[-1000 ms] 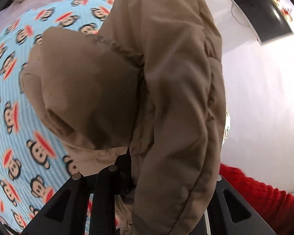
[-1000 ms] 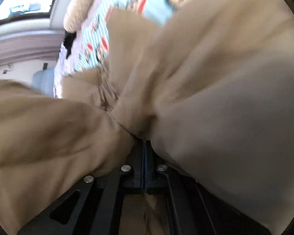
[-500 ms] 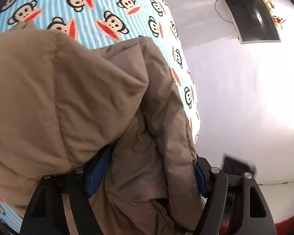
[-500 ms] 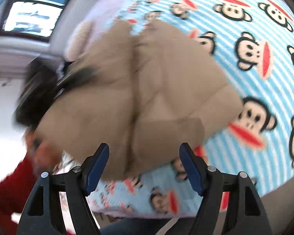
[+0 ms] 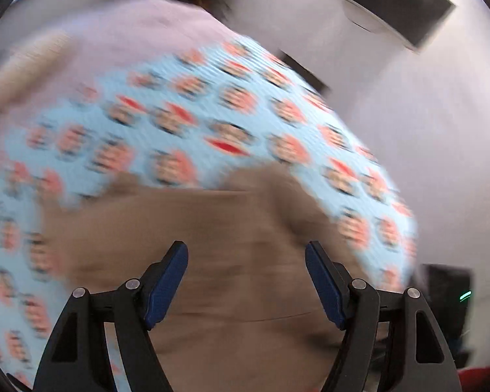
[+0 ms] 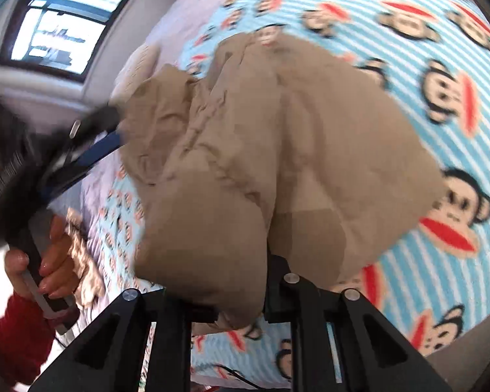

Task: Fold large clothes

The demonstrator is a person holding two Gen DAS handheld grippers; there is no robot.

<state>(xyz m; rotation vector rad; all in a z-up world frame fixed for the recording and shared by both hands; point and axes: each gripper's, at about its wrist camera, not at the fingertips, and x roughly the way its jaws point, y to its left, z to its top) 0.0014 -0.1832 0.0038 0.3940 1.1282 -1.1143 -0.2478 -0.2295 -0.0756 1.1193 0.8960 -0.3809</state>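
A tan puffy jacket (image 6: 277, 150) lies bunched on the monkey-print blanket (image 6: 441, 26) of a bed. It also shows, blurred, in the left wrist view (image 5: 238, 281). My left gripper (image 5: 246, 281) is open and empty above the jacket; it shows at the left of the right wrist view (image 6: 91, 137). My right gripper (image 6: 241, 294) is at the jacket's near edge; a fold of jacket lies between the jaws and hides the fingertips.
The bed carries a lilac sheet (image 5: 121, 42) and a cream pillow (image 5: 19, 68) at the far end. A dark wall-mounted screen (image 5: 385, 3) hangs on the white wall. A window (image 6: 58, 26) is beyond the bed. The person's hand and red sleeve (image 6: 13, 336) are at lower left.
My left gripper has let go of the jacket and pulled back above it. My right gripper, open and off the jacket half a second ago, has moved onto its near edge.
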